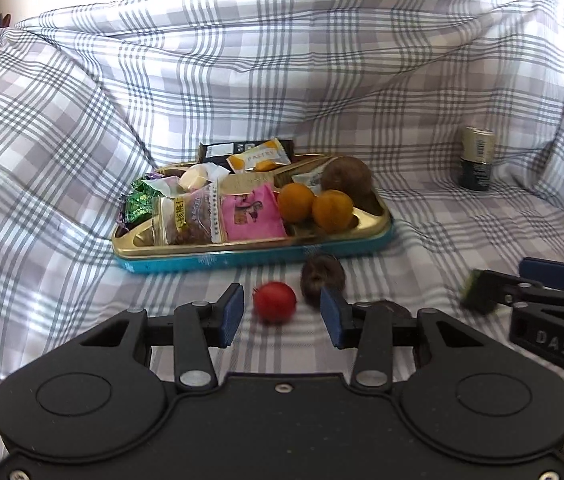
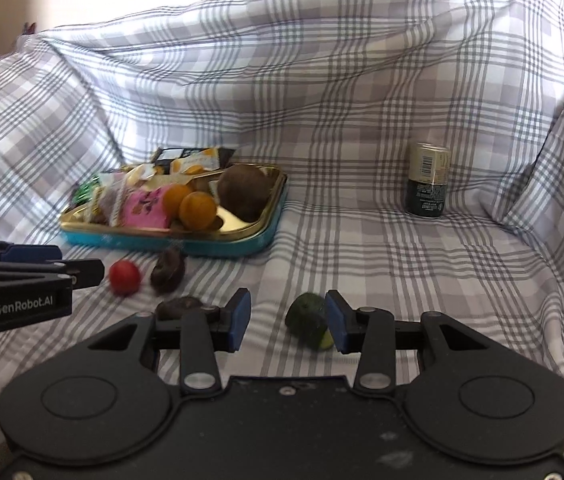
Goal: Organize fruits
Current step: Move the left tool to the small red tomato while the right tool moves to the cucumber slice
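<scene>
A gold tray with a blue wall (image 1: pixel 241 258) (image 2: pixel 237 246) sits on the plaid cloth, holding snack packets, two orange fruits (image 1: pixel 316 204) (image 2: pixel 189 205) and a brown round fruit (image 1: pixel 346 176) (image 2: pixel 243 190). In front of it lie a small red fruit (image 1: pixel 274 302) (image 2: pixel 124 277) and two dark brown fruits (image 1: pixel 323 278) (image 2: pixel 167 266) (image 2: pixel 179 306). My left gripper (image 1: pixel 282 316) is open with the red fruit between its fingertips. My right gripper (image 2: pixel 288 320) is open; a green fruit (image 2: pixel 308 322) lies between its fingers against the right pad.
A dark can with a pale top (image 1: pixel 478 158) (image 2: pixel 428 180) stands at the right on the cloth. The plaid cloth (image 1: pixel 282 60) rises in folds behind and on both sides. The right gripper shows at the right edge of the left wrist view (image 1: pixel 498 286).
</scene>
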A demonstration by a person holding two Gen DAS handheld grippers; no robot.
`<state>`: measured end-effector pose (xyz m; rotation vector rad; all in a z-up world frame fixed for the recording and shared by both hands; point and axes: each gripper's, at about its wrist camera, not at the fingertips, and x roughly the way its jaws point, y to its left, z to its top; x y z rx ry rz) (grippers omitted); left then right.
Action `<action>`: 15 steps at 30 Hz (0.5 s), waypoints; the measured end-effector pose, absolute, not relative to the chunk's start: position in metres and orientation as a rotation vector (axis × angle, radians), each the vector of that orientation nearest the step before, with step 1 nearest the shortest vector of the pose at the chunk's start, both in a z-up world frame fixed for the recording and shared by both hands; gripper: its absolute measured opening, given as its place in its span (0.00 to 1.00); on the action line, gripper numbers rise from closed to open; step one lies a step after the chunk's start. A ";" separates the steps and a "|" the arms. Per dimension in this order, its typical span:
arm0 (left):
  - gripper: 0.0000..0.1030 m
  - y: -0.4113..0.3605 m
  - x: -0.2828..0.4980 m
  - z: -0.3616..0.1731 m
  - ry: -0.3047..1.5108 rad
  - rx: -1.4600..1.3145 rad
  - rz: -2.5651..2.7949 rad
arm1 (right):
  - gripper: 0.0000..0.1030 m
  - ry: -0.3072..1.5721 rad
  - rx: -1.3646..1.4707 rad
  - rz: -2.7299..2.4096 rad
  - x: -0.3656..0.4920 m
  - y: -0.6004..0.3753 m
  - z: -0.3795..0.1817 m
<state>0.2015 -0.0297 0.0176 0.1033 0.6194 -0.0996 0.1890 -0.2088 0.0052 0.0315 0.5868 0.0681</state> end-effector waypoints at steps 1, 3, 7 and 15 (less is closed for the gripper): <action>0.49 -0.029 0.206 0.016 0.619 0.100 -0.096 | 0.42 0.589 0.041 0.063 0.193 -0.210 0.004; 0.49 -0.027 0.213 0.012 0.622 0.090 -0.088 | 0.42 0.589 0.056 0.054 0.200 -0.212 0.002; 0.49 -0.022 0.222 0.001 0.624 0.061 -0.086 | 0.42 0.584 0.056 0.021 0.207 -0.214 -0.004; 0.49 -0.019 0.226 -0.014 0.619 0.036 -0.098 | 0.42 0.588 0.048 -0.015 0.212 -0.216 -0.020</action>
